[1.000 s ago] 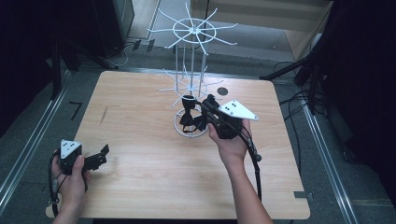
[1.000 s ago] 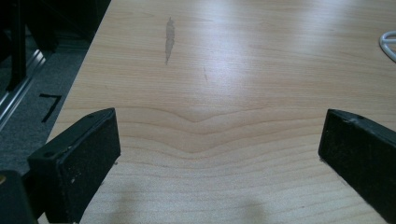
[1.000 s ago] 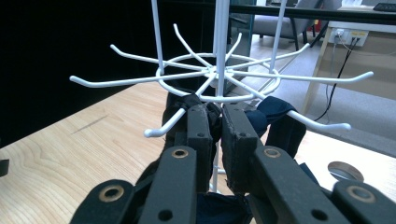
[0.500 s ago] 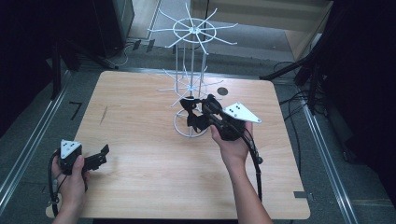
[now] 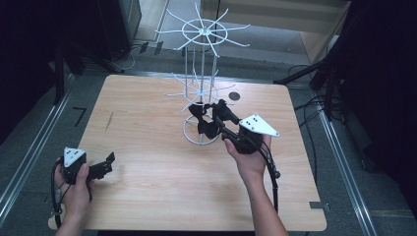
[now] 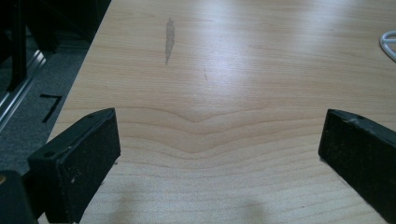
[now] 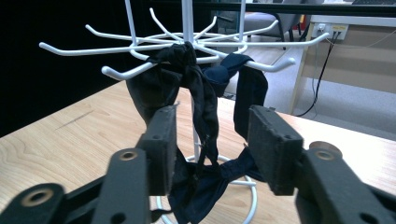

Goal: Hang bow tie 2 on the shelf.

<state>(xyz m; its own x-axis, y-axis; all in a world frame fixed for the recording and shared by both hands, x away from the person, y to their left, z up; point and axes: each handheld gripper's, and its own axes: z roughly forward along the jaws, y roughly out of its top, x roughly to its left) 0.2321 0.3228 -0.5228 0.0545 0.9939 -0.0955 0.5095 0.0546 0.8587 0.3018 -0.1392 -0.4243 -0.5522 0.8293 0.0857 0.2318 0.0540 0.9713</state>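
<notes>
A white wire rack [image 5: 201, 34] with two tiers of hooks stands on the wooden table [image 5: 147, 196]. A black bow tie [image 7: 196, 93] hangs by its strap from a lower hook, beside a navy one [image 7: 247, 84]. My right gripper [image 5: 216, 118] reaches into the lower tier. Its jaws have just been opening, and in the right gripper view the gripper [image 7: 212, 126] stands open. The black strap dangles between the pads [image 7: 163, 140] untouched. My left gripper [image 5: 107, 164] rests low at the table's front left, open [image 6: 219, 140] with only bare wood between its jaws.
The rack's round wire base [image 5: 189, 135] sits mid-table, and its edge [image 6: 388, 44] peeks into the left gripper view. A dark round spot [image 5: 234, 96] lies behind the rack. A grey smear [image 6: 169, 39] marks the wood. Cables and dark floor surround the table.
The right gripper's jaws have spread apart around the black bow tie at the lower tier. The left hand has kept still.
</notes>
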